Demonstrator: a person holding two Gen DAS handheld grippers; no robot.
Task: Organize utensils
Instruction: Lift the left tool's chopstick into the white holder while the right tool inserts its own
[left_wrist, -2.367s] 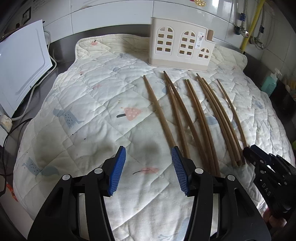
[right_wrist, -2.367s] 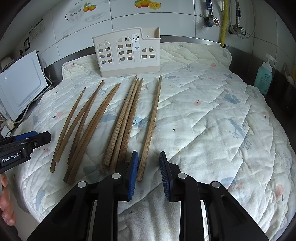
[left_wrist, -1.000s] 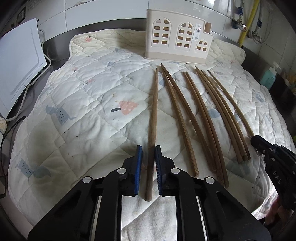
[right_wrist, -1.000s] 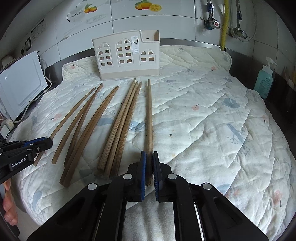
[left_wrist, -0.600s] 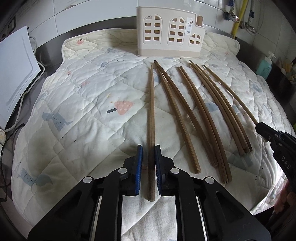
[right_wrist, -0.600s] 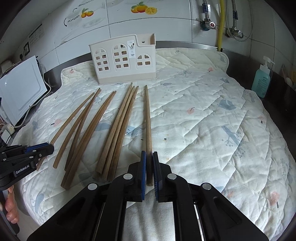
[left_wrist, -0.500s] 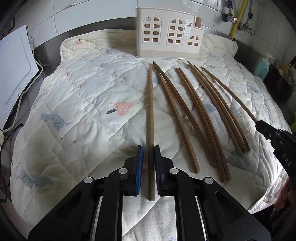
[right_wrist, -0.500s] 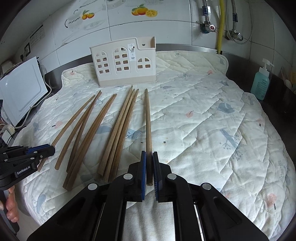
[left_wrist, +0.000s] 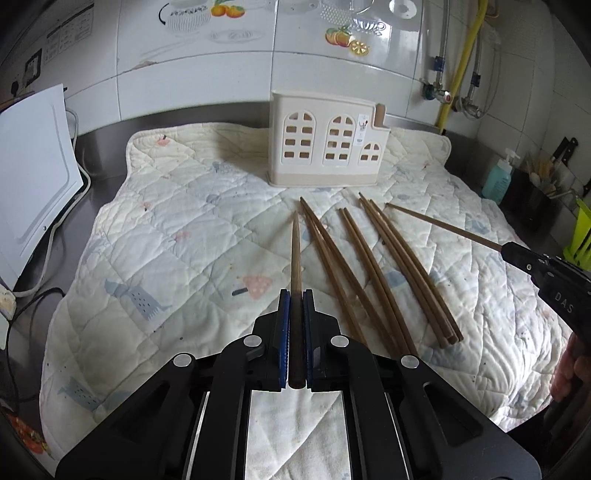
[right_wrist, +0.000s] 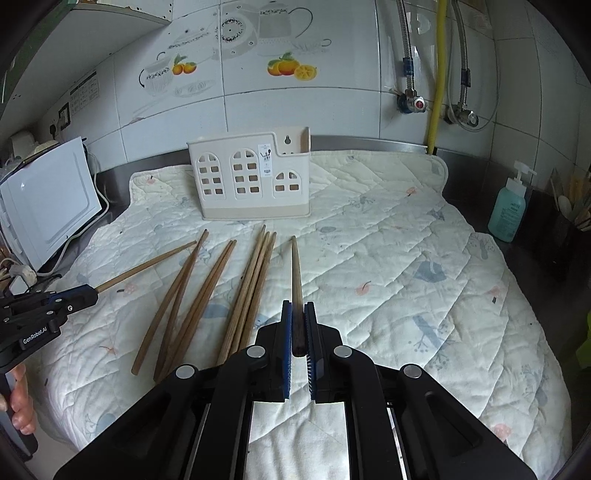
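1. The cream utensil holder (right_wrist: 255, 181) stands upright at the quilt's (right_wrist: 406, 266) far edge; its inside is hidden.
2. Left gripper (left_wrist: 295, 295) pinches one chopstick (left_wrist: 294, 251).
3. Right gripper (right_wrist: 297, 306) pinches another chopstick (right_wrist: 295, 266).
4. Other chopsticks (right_wrist: 207, 291) lie on the quilt.

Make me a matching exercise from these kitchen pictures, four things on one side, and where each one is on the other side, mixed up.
Things
1. cream utensil holder
2. teal soap bottle
3. white appliance
4. outermost chopstick

Places
A. clamped in the left gripper
B. far end of the quilted mat, upright
C. off the mat, far left
D. off the mat, on the dark counter at right

Pairs: 1-B, 2-D, 3-C, 4-A
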